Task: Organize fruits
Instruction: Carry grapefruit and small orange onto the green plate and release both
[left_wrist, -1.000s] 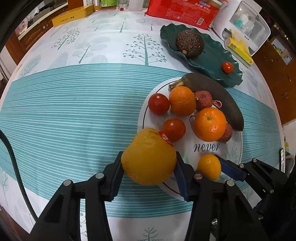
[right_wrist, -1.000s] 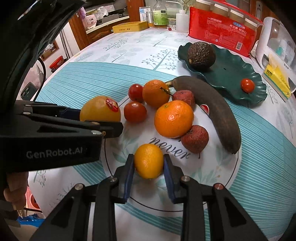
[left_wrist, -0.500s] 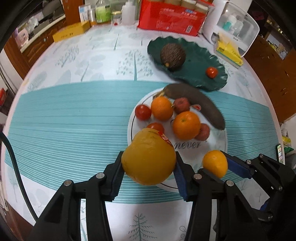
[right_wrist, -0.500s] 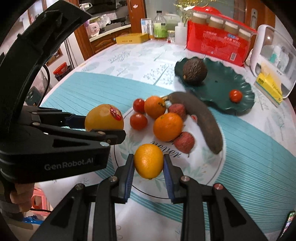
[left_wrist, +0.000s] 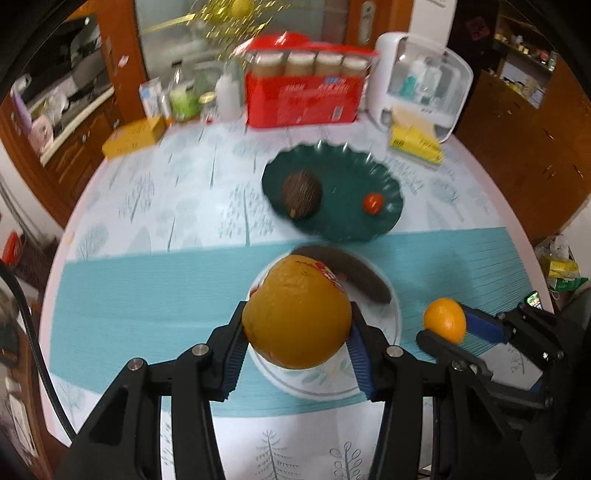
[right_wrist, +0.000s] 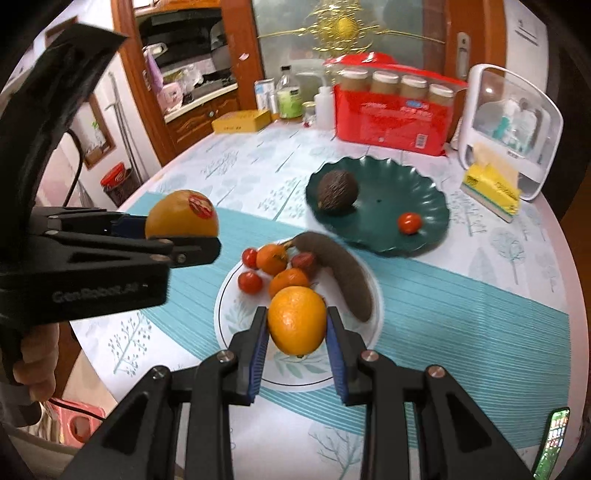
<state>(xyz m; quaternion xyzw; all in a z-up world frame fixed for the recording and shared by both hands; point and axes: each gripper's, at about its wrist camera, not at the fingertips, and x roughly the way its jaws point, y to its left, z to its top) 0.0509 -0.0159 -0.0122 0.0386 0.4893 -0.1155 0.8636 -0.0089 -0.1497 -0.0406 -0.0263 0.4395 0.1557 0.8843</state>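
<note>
My left gripper (left_wrist: 297, 328) is shut on a large orange (left_wrist: 297, 314) with a red sticker, held high above the white plate (right_wrist: 225, 306). My right gripper (right_wrist: 296, 328) is shut on a small orange (right_wrist: 296, 319), also lifted over that plate. On the plate lie a dark banana (right_wrist: 340, 269), two tomatoes (right_wrist: 250, 282), two more oranges (right_wrist: 288, 280) and a lychee (right_wrist: 303, 260). The green dish (right_wrist: 424, 214) behind holds an avocado (right_wrist: 337, 191) and a small tomato (right_wrist: 409, 223). In the right wrist view the left gripper (right_wrist: 181, 236) with its large orange (right_wrist: 181, 216) is at the left.
A red pack of jars (right_wrist: 395, 114), bottles (right_wrist: 290, 98), a yellow box (right_wrist: 242, 121) and a white dispenser (right_wrist: 513, 129) with a yellow tissue pack (right_wrist: 491, 186) line the far edge of the round table. A phone (right_wrist: 554, 443) lies near the right front edge.
Both grippers have risen from the plate with their oranges, so the table looks smaller and farther. More of the room behind has come into view.
</note>
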